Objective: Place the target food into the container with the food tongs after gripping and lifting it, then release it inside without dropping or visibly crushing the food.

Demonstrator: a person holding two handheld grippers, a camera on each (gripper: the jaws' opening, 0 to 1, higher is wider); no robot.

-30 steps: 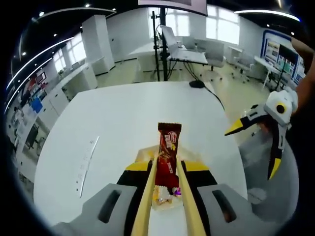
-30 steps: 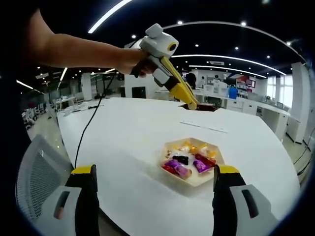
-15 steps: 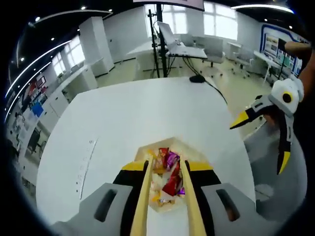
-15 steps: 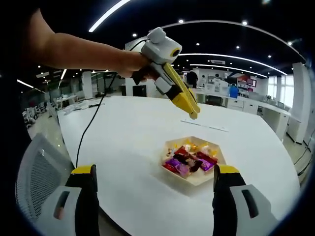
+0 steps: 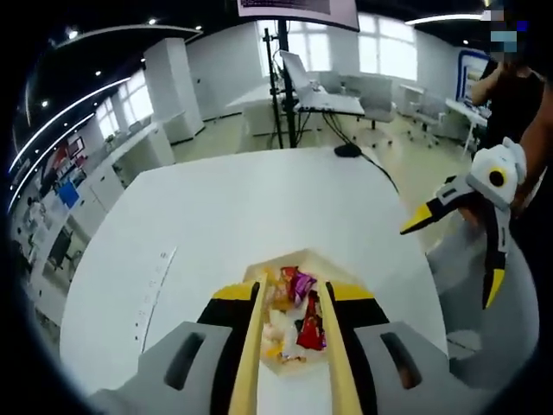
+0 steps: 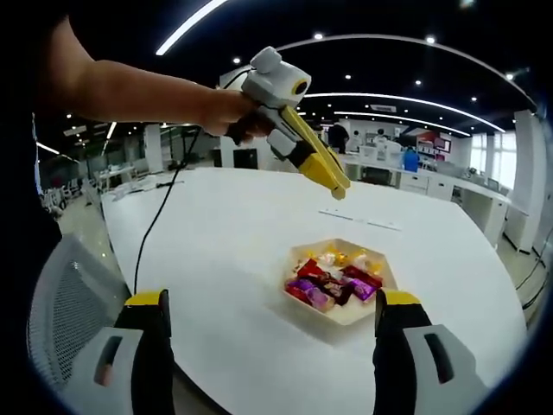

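Item: left tongs (image 5: 295, 324). You held them above the near side of the tray (image 5: 346, 271), their two yellow blades parted a little with nothing between them. In the right gripper view, the same tongs (image 6: 339, 183) hung in the air above and to the far left of the tray, gripped by your hand (image 6: 226, 114).

Item: right tongs (image 6: 270, 316). You kept them wide open and empty, near the table (image 6: 225, 251) edge, with the tray just beyond them. In the left gripper view they (image 5: 449, 251) sat off the right edge of the table, jaws spread.

Item: tray (image 6: 346, 316). Pale, hexagonal, resting on the white table (image 5: 225, 207).

Item: chocolate bar (image 5: 311, 322), red and brown wrapper. It lay inside the tray among the other wrapped sweets (image 5: 294, 284), close to the right blade of the left tongs. In the right gripper view the sweets (image 6: 333, 281) filled the tray in purple, red and gold wrappers.

Item: black cable (image 6: 160, 220), trailing across the left of the table.
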